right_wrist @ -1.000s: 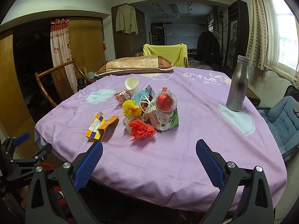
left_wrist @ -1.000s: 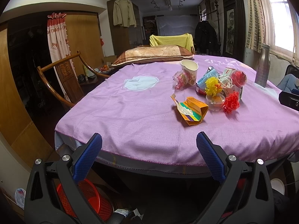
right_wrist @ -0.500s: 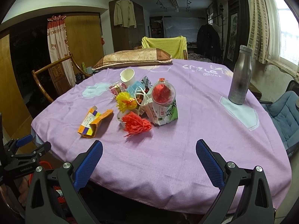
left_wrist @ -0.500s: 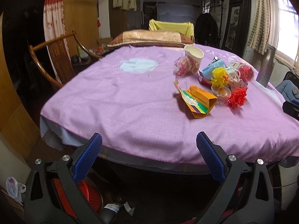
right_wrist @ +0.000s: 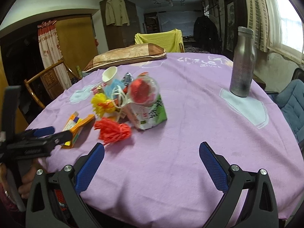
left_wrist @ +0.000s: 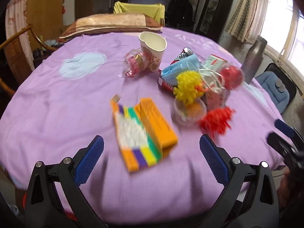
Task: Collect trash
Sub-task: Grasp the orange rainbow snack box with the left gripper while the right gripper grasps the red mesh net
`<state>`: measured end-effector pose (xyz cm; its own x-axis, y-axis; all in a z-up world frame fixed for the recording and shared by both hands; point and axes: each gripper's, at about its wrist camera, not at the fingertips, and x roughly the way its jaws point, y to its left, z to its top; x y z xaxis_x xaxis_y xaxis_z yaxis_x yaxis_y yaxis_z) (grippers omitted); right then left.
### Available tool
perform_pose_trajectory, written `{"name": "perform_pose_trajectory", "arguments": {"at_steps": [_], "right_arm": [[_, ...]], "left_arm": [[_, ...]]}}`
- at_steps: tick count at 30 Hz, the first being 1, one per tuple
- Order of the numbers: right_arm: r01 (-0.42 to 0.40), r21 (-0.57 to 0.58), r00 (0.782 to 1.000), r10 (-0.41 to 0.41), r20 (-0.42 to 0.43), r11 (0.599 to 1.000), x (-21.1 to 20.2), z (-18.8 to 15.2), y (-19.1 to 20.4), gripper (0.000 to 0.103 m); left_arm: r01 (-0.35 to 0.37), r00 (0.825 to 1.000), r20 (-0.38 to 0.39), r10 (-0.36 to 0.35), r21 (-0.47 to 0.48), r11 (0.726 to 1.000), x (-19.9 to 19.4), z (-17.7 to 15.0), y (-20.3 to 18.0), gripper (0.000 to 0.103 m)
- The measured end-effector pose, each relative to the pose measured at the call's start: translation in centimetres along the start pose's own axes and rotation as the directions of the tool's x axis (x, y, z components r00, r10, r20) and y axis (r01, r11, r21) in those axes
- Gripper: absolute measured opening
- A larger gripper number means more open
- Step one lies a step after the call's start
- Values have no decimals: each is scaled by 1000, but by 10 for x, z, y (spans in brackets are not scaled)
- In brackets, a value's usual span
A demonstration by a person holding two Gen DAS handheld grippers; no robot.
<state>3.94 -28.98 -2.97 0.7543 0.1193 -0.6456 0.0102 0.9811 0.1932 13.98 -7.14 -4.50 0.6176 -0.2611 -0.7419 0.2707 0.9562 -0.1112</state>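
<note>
A flattened orange carton (left_wrist: 141, 131) with coloured stripes lies on the purple tablecloth (left_wrist: 57, 104), just beyond my open left gripper (left_wrist: 151, 149). Behind it sits a heap of trash: a yellow pompom (left_wrist: 188, 87), a red pompom (left_wrist: 216, 120), a clear plastic cup (left_wrist: 190, 112), a paper cup (left_wrist: 153, 50), a pink wrapper (left_wrist: 135, 64) and a blue mask (left_wrist: 180, 69). In the right wrist view the green and white carton (right_wrist: 150, 112) stands mid-table and my open right gripper (right_wrist: 152, 156) hovers over the near edge, empty. The left gripper (right_wrist: 40, 136) shows at the left, beside the orange carton (right_wrist: 77, 126).
A metal bottle (right_wrist: 242, 62) stands at the right of the table. A pillow (right_wrist: 125, 55) lies at the far edge, with a wooden chair (right_wrist: 43, 76) to the left and a blue cushioned chair (right_wrist: 290, 102) to the right. A hand (right_wrist: 28, 182) holds the left gripper.
The left gripper has risen from below the table edge and moved forward over the table toward the orange carton. The right gripper has edged closer to the trash heap.
</note>
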Motion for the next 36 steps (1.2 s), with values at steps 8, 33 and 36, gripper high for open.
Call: {"name": "perform_pose_trajectory", "arguments": {"at_steps": [8,33,36], "right_arm": [[-56,26,998,57,-36,998,23,9,-10,98],[-243,-69,965,234,-120,968,67,20,33,85],[-245,-63,962,234,-144,968,76,22,38,82]], "left_arm": [[-102,993,-72,97,-66,993,28,12,38,97],[73,995,-53,-81,-145,987,24,20,49,62],[84,995,-49,-92,-137,987,22,16,48,62]]}}
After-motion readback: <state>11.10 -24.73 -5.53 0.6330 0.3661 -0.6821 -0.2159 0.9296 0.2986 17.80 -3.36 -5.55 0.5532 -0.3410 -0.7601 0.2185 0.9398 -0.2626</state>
